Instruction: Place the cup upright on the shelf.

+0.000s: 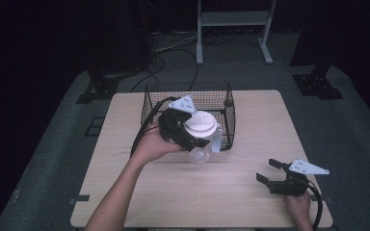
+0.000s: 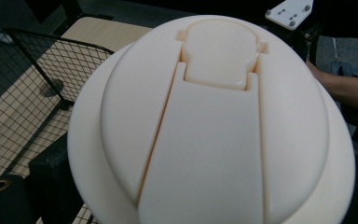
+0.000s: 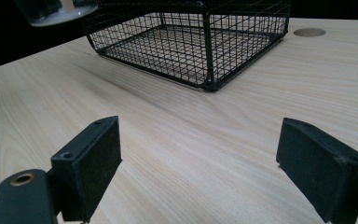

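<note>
Pale wood-grain tabletop nearest, with the right gripper parked low at the near right corner, black jaws spread wide and holding nothing; looks idle for now.

Further in, the left gripper carrying a clear plastic jug with a cream-white domed lid, jaws pinching it around the lid end; jug up off the table, right at the front rim of the black wire mesh basket, partly over it; clear body hanging down on the near side; up close in the left gripper view, just the lid with its flip spout cover.

Step in hand, best guess: carrying the jug to the basket, or lifting it out, hard to call. If going in, next move needs the bottom lifted clear over the front wire, then lowered flat inside before letting go; tilted grip might make it tip.

Count: one jug, one lid, one basket, two grippers.
</note>
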Tool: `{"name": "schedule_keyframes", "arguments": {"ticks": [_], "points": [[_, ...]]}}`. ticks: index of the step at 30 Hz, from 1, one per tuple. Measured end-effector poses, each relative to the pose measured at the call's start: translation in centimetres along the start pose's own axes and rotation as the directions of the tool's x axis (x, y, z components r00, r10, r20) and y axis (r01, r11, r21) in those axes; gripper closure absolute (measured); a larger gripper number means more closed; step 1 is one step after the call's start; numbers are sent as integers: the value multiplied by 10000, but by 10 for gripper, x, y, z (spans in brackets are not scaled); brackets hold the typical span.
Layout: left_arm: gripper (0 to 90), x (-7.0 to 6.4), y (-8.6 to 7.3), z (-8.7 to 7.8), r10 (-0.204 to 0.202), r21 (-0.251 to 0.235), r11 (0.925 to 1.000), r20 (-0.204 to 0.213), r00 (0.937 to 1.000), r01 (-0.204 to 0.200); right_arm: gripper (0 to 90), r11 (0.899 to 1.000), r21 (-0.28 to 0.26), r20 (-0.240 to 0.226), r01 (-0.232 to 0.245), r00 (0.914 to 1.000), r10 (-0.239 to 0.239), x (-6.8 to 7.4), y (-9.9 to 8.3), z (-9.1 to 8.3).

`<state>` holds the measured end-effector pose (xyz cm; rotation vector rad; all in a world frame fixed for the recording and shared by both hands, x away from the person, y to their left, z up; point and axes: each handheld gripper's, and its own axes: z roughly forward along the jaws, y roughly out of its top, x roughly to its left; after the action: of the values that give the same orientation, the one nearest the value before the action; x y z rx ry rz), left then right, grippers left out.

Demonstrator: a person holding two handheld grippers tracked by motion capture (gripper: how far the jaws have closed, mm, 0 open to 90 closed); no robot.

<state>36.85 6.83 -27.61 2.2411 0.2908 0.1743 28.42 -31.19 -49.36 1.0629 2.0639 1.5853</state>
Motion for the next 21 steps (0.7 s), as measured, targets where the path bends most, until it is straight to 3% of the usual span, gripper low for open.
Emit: {"name": "schedule_keyframes", "arguments": {"ticks": [9, 13, 21], "points": [[53, 11, 22, -11, 197, 347, 9992, -326, 9993, -186, 129, 10000, -30, 11, -7, 10000, 7, 0, 0, 0], [53, 17, 30, -13, 98, 242, 9997, -282, 9996, -91, 128, 10000, -34, -2, -18, 10000, 18, 0, 0, 0], [53, 31, 45, -17, 97, 418, 9991, -611, 9981, -71, 128, 10000, -56, -15, -44, 10000, 44, -1, 0, 0]]}}
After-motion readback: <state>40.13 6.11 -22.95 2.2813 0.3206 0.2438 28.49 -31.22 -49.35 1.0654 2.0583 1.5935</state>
